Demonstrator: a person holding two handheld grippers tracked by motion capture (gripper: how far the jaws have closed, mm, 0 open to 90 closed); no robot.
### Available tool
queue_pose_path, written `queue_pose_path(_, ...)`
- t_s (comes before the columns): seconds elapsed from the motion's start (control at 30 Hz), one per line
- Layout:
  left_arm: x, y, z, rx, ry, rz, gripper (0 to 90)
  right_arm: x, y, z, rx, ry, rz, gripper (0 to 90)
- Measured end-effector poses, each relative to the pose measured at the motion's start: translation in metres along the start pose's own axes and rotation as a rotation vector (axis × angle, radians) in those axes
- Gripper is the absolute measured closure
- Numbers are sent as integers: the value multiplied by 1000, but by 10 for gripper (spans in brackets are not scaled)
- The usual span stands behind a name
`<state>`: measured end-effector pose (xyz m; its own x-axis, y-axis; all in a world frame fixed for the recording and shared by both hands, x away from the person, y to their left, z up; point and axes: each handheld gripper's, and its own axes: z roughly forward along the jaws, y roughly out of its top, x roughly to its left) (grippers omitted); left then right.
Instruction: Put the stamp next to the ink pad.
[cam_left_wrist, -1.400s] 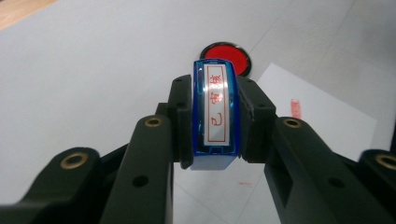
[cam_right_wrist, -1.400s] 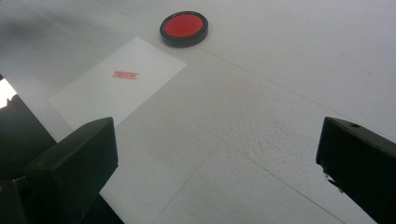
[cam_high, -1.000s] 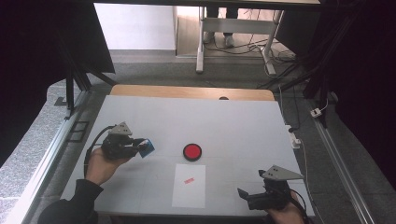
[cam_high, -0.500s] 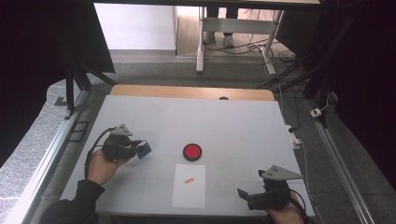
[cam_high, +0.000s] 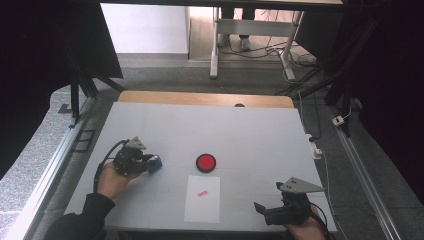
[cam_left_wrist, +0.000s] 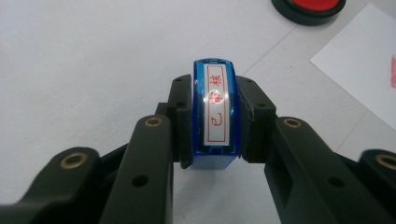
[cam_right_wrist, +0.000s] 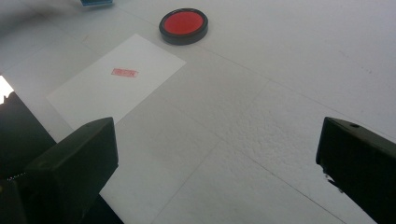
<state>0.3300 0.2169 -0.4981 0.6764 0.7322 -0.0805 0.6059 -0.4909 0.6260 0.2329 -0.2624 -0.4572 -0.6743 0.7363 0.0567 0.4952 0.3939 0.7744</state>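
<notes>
High view: the left gripper (cam_high: 150, 163), near the left edge of the white table (cam_high: 260, 130), has its jaws clamped on a blue stamp (cam_high: 156, 164). Left gripper view shows that stamp (cam_left_wrist: 215, 114) squeezed between both pads, its label of red characters facing the camera. A red ink pad (cam_high: 206, 162) sits near the table's middle, with a white sheet (cam_high: 202, 199) bearing a small red imprint (cam_high: 202, 193) just beside it toward the near edge. The right gripper (cam_high: 270, 212) rests by the near right corner, jaws wide apart and empty.
</notes>
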Motion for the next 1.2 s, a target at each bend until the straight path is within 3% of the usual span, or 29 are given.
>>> queue_pose_path(0.23, 1, -1, 3, 18, -5, -6, 692, 0, 0, 0, 1, 0, -1, 0)
queue_pose_path(0.4, 1, -1, 1, -13, -17, -13, 590, 0, 0, 0, 1, 1, -1, 0)
queue_pose_path(0.53, 2, 0, -1, -29, -39, -50, 522, 0, 0, 0, 0, 0, -1, 0)
queue_pose_path(0.8, 3, 2, -8, -64, -65, -82, 374, 0, 0, 0, 0, -1, 1, 0)
queue_pose_path(1.2, -10, 7, -27, -122, -77, -37, 178, 0, 0, 0, 1, 0, 2, 0)
